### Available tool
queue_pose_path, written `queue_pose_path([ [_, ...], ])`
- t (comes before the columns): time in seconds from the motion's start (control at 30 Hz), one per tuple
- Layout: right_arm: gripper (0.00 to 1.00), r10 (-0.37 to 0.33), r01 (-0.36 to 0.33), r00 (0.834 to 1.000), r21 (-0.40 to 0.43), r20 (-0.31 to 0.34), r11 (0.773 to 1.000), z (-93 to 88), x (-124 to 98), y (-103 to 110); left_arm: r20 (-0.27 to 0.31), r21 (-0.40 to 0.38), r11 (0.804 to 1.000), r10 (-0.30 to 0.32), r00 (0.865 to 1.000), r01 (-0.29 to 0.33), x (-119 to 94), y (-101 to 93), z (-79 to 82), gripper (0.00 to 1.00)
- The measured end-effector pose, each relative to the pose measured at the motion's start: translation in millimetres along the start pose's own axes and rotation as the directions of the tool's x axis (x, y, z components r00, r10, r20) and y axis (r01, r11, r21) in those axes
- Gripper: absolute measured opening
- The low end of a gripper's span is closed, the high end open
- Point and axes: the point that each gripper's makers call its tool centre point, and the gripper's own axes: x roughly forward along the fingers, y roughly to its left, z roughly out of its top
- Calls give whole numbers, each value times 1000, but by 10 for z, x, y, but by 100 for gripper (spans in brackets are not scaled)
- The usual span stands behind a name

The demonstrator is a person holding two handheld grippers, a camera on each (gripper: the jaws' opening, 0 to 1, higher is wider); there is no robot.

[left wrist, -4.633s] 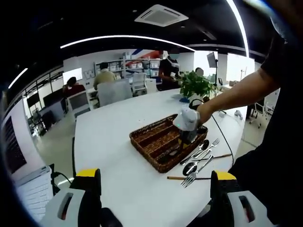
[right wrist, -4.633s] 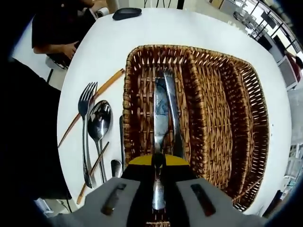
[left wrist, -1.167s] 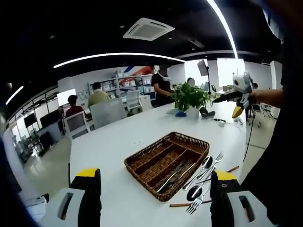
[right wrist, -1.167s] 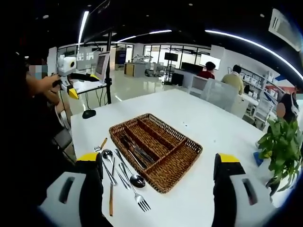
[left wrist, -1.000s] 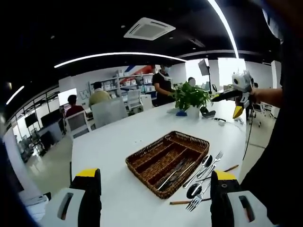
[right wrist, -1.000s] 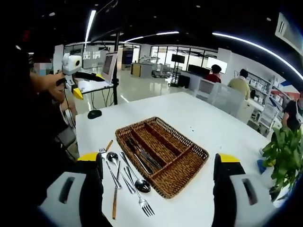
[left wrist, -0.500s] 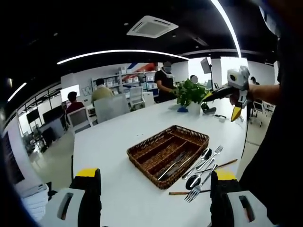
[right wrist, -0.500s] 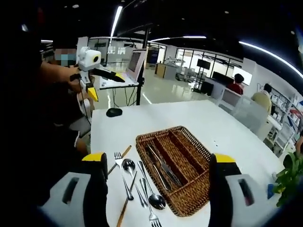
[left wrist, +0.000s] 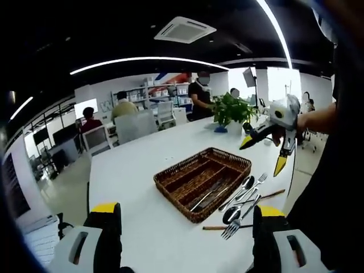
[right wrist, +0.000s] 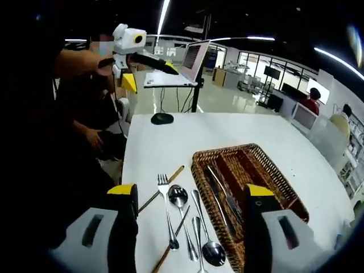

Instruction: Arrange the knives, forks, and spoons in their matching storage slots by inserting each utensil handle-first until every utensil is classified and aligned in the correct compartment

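while both grippers hung above the white table (left wrist: pixel 136 170), the left gripper (left wrist: pixel 187 239) stood released and empty, and so did the right gripper (right wrist: pixel 190 227), its jaws wide apart. the wicker tray (right wrist: pixel 256 170) sat right of centre in the right gripper view, two knives (right wrist: pixel 222 190) lying in one slot. forks (right wrist: pixel 166 216) and spoons (right wrist: pixel 207 239) lay loose on the table just left of it, at lower centre.

Wide bare desk (left wrist: pixel 136 170) lies on the wicker tray's (left wrist: pixel 170 196) far side, open for approach. On its near side, forks and spoons (right wrist: pixel 187 227) crowd the strip beside the rim. Beyond the tray's far end a potted plant (left wrist: pixel 230 111) stands near the desk edge.
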Motion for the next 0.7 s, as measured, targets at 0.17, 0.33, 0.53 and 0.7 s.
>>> queue_pose_path([
  [0.17, 71, 47, -48, 999, 9, 9, 999, -13, 178, 173, -8, -8, 1000, 6, 1000, -6, -37, 19, -23, 100],
  [0.33, 65, 66, -66, 998, -1, 7, 998, -57, 303, 219, -10, -11, 1000, 17, 1000, -17, -82, 57, -37, 100],
  [0.53, 55, 118, -119, 993, -23, -17, 993, -129, 442, 322, -9, -19, 999, 33, 999, -33, -148, 59, -36, 100],
  [0.7, 49, 163, -163, 986, 6, -45, 987, -407, 673, 429, -13, -27, 999, 41, 999, -42, -178, 79, -83, 100],
])
